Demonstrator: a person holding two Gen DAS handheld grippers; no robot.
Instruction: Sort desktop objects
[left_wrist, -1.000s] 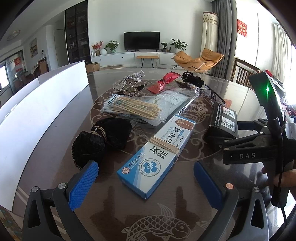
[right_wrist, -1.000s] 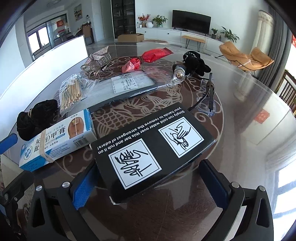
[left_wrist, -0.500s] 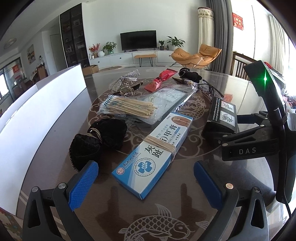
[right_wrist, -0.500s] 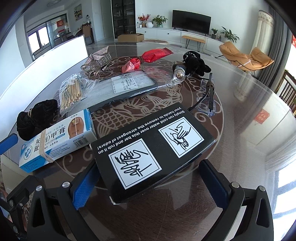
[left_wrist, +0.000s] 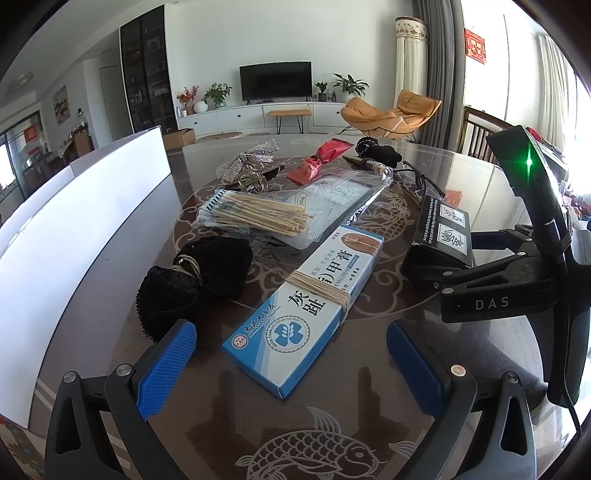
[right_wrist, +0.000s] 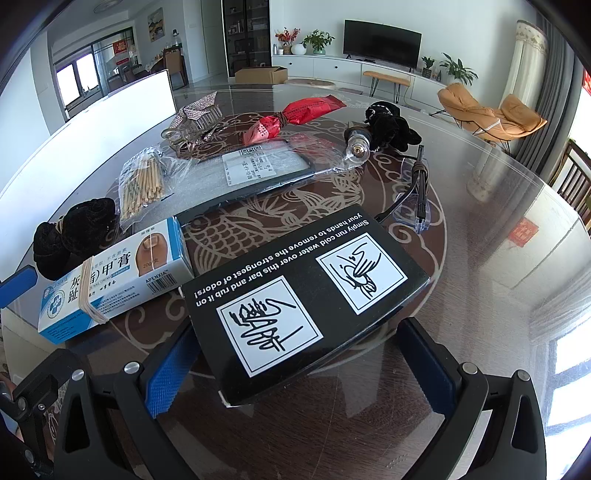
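A blue-and-white ointment box with a rubber band round it lies on the glass table, just ahead of my left gripper. That gripper is open and holds nothing. My right gripper is open too. Its blue pads stand on either side of a black box printed with white pictograms, which rests flat on the table. The same black box shows in the left wrist view, to the right of the ointment box. A black scrunchie lies left of the ointment box.
Farther back lie a bag of cotton swabs, a clear-wrapped flat pack, a red packet, a glittery hair clip, a black fabric piece, a bulb and a cable. White panels run along the left edge.
The left gripper has shifted a little, so its view has tilted slightly. The right gripper and the black box have stayed put.
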